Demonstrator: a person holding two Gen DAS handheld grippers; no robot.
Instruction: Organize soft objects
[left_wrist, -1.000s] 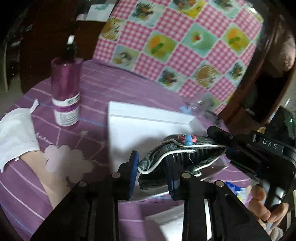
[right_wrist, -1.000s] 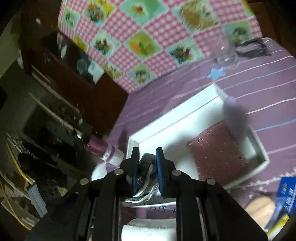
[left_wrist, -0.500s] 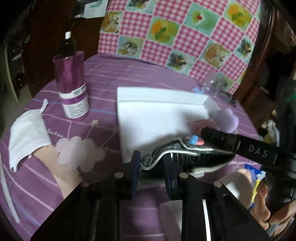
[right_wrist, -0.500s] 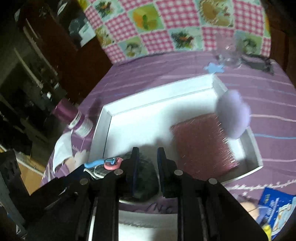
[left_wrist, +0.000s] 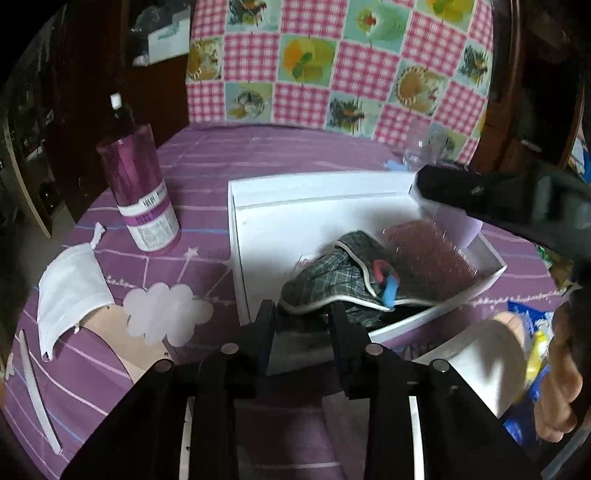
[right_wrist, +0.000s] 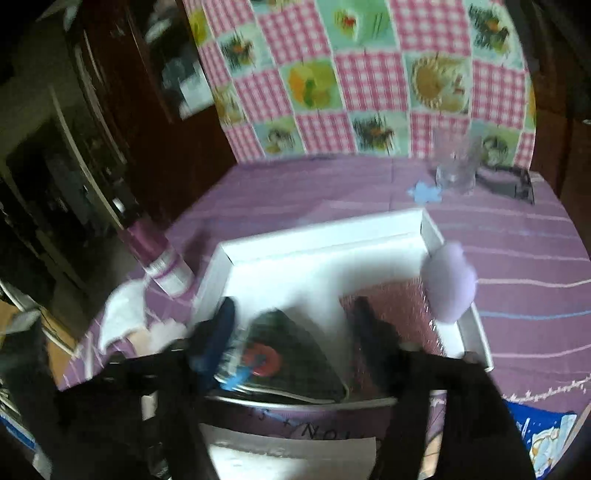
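Inside white tray (left_wrist: 236, 236): plaid pouch (left_wrist: 332, 280), glittery pad (left_wrist: 428, 251).

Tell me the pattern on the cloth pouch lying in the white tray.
Dark green-grey plaid with white piping; the pouch shows best in the left wrist view.

A crumpled green plaid pouch (left_wrist: 332, 280) lies in the white tray (left_wrist: 240, 236), touching a glittery maroon pouch (left_wrist: 428, 254).

Right gripper (right_wrist: 291, 332) jaws now opening off plaid cloth (left_wrist: 332, 280), cloth now lying in white tray (left_wrist: 236, 236)
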